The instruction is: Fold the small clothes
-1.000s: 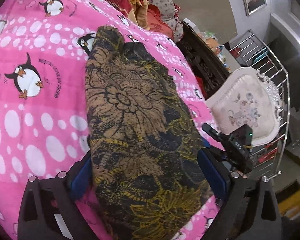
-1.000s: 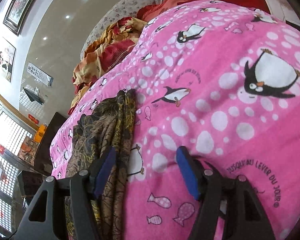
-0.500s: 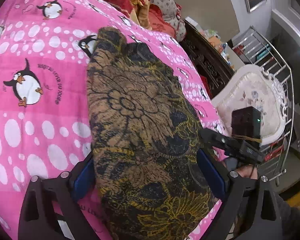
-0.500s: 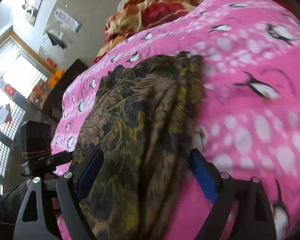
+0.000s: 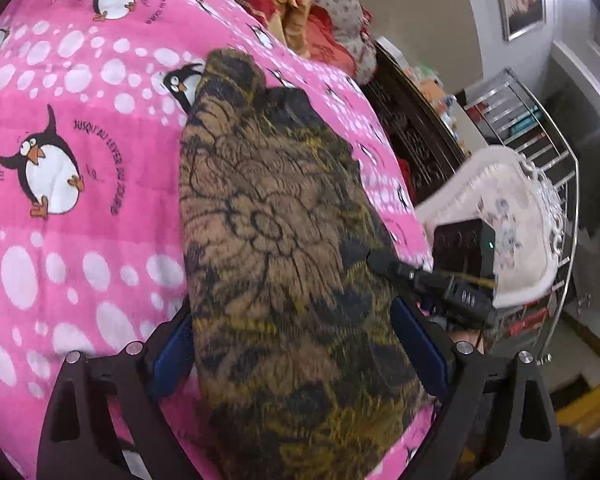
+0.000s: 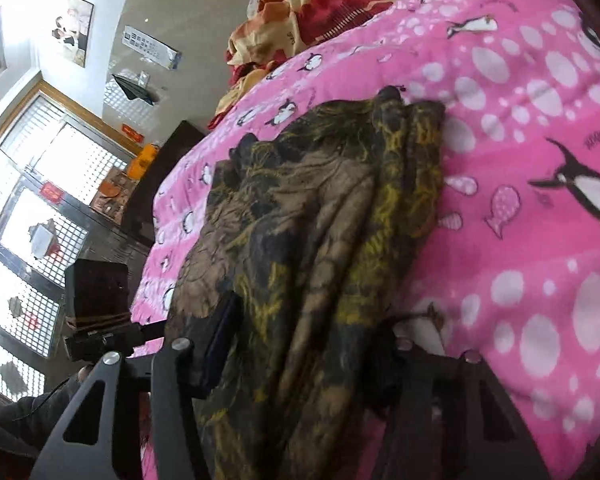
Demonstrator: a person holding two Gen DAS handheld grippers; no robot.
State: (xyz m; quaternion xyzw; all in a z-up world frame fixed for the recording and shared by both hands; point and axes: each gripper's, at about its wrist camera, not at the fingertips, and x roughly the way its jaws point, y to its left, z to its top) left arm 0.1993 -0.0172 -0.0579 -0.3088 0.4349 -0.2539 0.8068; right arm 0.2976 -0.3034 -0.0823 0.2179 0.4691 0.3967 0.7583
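A brown, black and yellow floral garment (image 5: 276,240) lies folded lengthwise on the pink penguin blanket (image 5: 60,200). My left gripper (image 5: 296,344) is open, its blue pads straddling the garment's near end. In the right wrist view the garment (image 6: 320,220) fills the space between my right gripper's fingers (image 6: 300,356), which stand apart with cloth bunched between them. The right gripper's body also shows in the left wrist view (image 5: 456,276), at the garment's right edge.
A pile of red and orange bedding (image 6: 320,16) lies at the bed's far end. A dark wooden cabinet (image 5: 412,128), a white ornate chair (image 5: 508,220) and a metal rack (image 5: 540,120) stand beside the bed.
My right gripper swung from the bare blanket onto the garment and now straddles its bunched near end. My left gripper edged forward over the garment's end and stayed open.
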